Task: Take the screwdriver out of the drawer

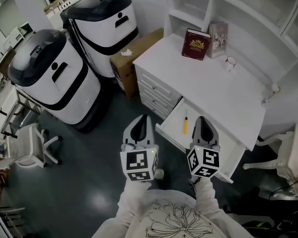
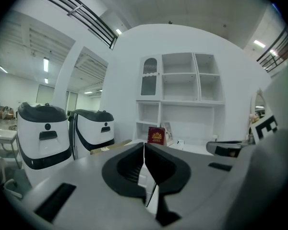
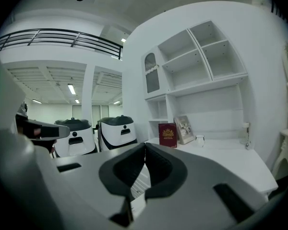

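**Claws.** Left claw and right claw: both with jaws pressed together, nothing in either.

**Task item.** Screwdriver, yellow handle, lying flat in the open drawer, between my two claws and just left of the right one.

**Risks.**
- Reaching in with the jaws closed would likely push the tool deeper or roll it away, so they must part first.
- A low approach could knock the drawer's front wall.
- A pinch on the thin shaft instead of the handle may slip.

**Surroundings.**
- Beyond the claws: white table with a red book, a picture frame and a small glass.
- Left of the left claw: a cardboard box and two white-and-black machines.

**Obstructions.** Nothing covers the screwdriver; only the drawer walls confine the approach.
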Available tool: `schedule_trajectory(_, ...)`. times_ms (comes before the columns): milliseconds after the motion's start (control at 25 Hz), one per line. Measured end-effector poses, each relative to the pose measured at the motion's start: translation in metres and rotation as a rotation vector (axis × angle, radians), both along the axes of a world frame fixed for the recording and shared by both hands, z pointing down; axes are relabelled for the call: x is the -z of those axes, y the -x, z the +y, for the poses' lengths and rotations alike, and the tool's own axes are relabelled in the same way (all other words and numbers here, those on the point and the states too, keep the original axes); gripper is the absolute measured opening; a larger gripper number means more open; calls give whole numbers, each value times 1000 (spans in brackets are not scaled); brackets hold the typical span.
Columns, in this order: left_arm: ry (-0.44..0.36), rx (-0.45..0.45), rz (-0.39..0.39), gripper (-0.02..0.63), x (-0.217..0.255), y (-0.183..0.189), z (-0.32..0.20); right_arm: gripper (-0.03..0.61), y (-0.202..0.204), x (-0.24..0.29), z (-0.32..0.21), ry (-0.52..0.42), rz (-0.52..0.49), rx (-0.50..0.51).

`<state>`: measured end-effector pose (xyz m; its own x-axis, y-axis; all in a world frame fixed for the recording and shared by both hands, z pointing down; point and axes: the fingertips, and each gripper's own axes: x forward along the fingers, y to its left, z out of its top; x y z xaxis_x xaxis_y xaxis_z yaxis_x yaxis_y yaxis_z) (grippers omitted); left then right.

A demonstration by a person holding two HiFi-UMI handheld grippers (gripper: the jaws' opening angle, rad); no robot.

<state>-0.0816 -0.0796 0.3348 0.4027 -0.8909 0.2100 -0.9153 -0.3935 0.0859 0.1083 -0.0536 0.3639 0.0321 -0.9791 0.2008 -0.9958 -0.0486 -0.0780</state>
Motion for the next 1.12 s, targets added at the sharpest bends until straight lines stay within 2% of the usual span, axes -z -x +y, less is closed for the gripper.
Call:
schedule_trajectory(480,71,1,10,8,-33,-4,-34,3,-13,-33,-35,75,-15,-13)
schedule_trajectory(1120,212,18,-30,8,-96,-29,-100,3,-39,-104,-104,256,-21,28)
